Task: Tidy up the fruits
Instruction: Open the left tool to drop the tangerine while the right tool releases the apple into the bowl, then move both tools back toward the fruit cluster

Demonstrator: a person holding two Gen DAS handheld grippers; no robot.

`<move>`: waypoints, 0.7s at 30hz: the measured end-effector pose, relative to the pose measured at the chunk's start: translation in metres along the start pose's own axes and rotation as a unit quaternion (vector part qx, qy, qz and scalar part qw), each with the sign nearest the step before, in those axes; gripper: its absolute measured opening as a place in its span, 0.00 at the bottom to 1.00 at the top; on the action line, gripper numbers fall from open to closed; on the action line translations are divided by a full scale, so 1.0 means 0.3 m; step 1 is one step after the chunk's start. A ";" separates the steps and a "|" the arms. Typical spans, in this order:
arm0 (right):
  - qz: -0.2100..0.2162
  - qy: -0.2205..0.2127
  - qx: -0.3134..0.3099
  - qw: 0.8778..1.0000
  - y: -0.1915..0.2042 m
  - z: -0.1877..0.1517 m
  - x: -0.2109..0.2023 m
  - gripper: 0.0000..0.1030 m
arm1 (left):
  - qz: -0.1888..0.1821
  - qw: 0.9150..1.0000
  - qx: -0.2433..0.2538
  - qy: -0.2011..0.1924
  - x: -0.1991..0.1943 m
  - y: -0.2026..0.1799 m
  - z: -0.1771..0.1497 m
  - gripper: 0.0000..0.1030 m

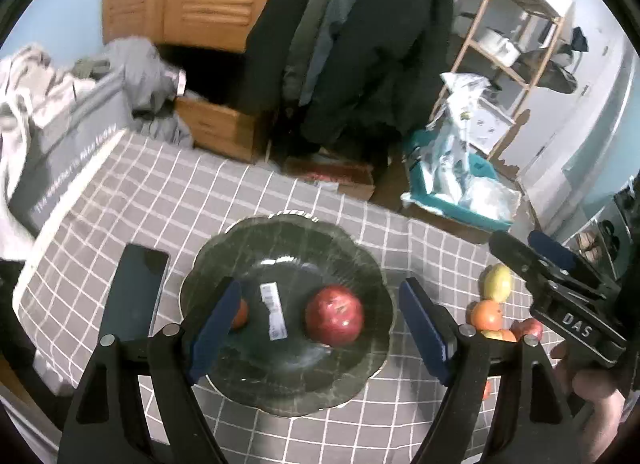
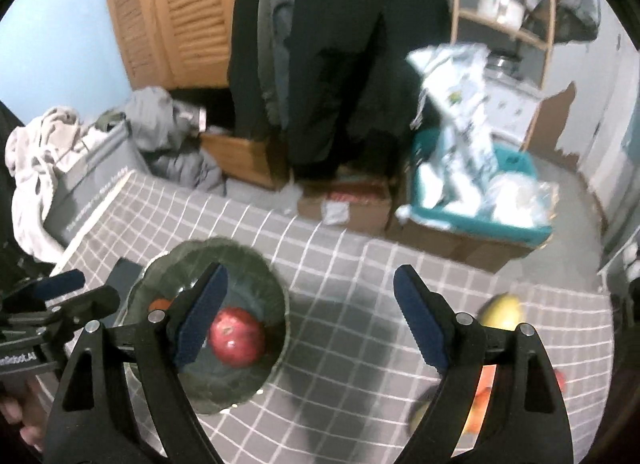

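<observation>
We hold our left gripper (image 1: 320, 324) tilted downward, its jaws spread wide with nothing gripped. Our right gripper (image 2: 308, 320) angles down too, jaws apart and empty, beside the left.

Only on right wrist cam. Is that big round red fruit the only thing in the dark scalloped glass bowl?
Observer: No. The left wrist view shows a small orange-red fruit in the dark scalloped glass bowl, left of the big round red fruit.
Operator: Any non-fruit in there?
Observer: A white barcode sticker lies on the bowl floor between them.
Operator: Loose pile is blurred here. What's in it?
Observer: A yellow-green fruit beside an orange fruit, with reddish fruits close by, partly hidden.
</observation>
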State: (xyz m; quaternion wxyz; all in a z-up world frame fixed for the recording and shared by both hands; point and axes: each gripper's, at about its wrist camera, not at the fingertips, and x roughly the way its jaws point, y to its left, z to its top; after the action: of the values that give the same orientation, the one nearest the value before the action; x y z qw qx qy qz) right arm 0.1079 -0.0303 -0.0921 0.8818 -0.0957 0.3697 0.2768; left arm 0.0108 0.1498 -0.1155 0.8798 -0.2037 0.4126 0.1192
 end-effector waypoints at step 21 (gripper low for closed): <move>-0.063 -0.094 0.034 0.993 -0.214 -0.040 -0.436 0.83 | -0.049 0.994 0.071 -0.070 -0.212 -0.253 0.015 0.85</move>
State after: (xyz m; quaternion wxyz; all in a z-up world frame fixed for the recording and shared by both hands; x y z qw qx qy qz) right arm 0.0614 -0.1426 -0.0107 0.9310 -0.0626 0.2876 0.2159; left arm 0.0022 0.0817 -0.0440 0.9235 -0.1524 0.3469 0.0600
